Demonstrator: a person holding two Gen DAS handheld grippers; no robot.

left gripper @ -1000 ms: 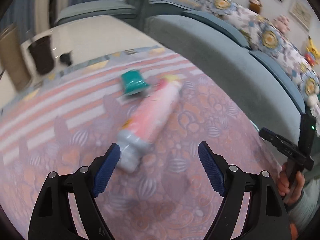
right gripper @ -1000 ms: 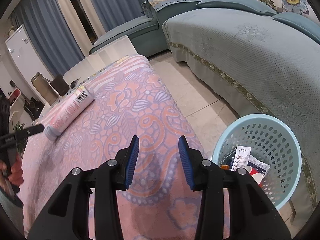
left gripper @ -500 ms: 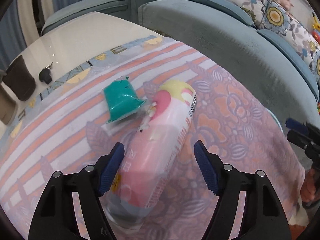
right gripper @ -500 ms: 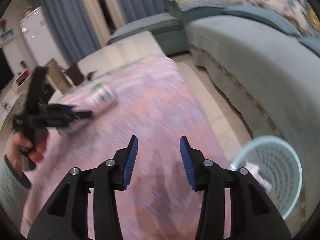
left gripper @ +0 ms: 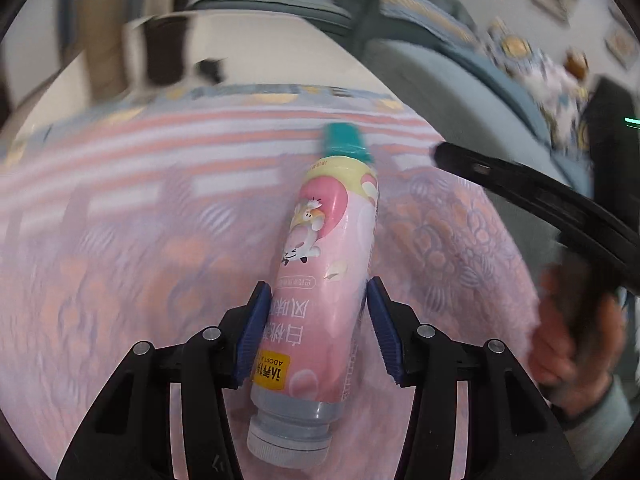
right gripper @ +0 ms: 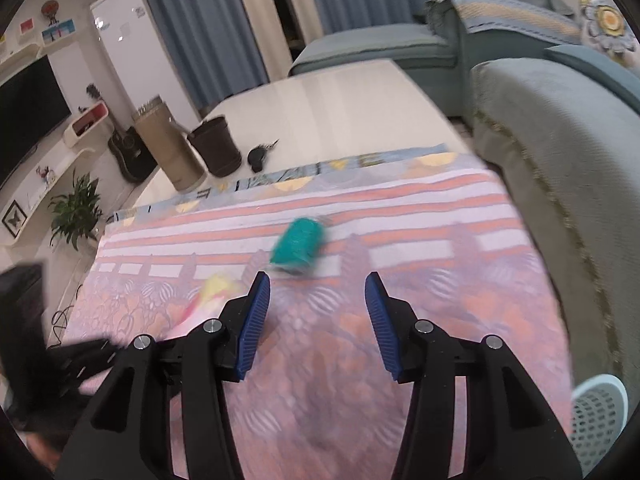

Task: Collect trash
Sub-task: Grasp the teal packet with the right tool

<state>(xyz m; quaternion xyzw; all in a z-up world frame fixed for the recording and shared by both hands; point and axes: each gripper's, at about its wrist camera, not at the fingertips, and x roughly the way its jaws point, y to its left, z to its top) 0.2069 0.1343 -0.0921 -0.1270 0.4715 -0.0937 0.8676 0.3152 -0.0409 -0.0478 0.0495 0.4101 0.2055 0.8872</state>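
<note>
**Left tongs clamped on the bottle, right tongs held apart**

In the left wrist view our left gripper (left gripper: pixel 319 330) sat at the lower centre of the frame with both blue pads (left gripper: pixel 253 336) pressed against the sides of the pink bottle (left gripper: pixel 320 292); we had it clamped on the bottle's lower half. The bottle ran lengthwise between the fingers, its clear cap end at the bottom of the frame and its yellow end pointing up the frame. Just past that far end, upper centre, lay the teal cup (left gripper: pixel 345 142), blurred, so we could not tell whether it touched the bottle. Both were over the pink patterned cloth (left gripper: pixel 120 248). At the right edge of this view, our right hand (left gripper: pixel 576 344) gripped the handle of the right gripper, which showed as a dark blurred bar.

In the right wrist view our right gripper (right gripper: pixel 318 320) was at the lower centre, its jaws apart with nothing between them. The teal cup (right gripper: pixel 298 246) lay on its side on the cloth (right gripper: pixel 440 320) just above the gap, slightly left of centre, clear of both pads. A blurred yellow and pink shape left of the left pad was the bottle's far end (right gripper: pixel 212 292). The basket (right gripper: pixel 598 412) showed at the lower right corner, beside the cloth's edge. The sofa (right gripper: pixel 560 140) filled the right side.
</note>
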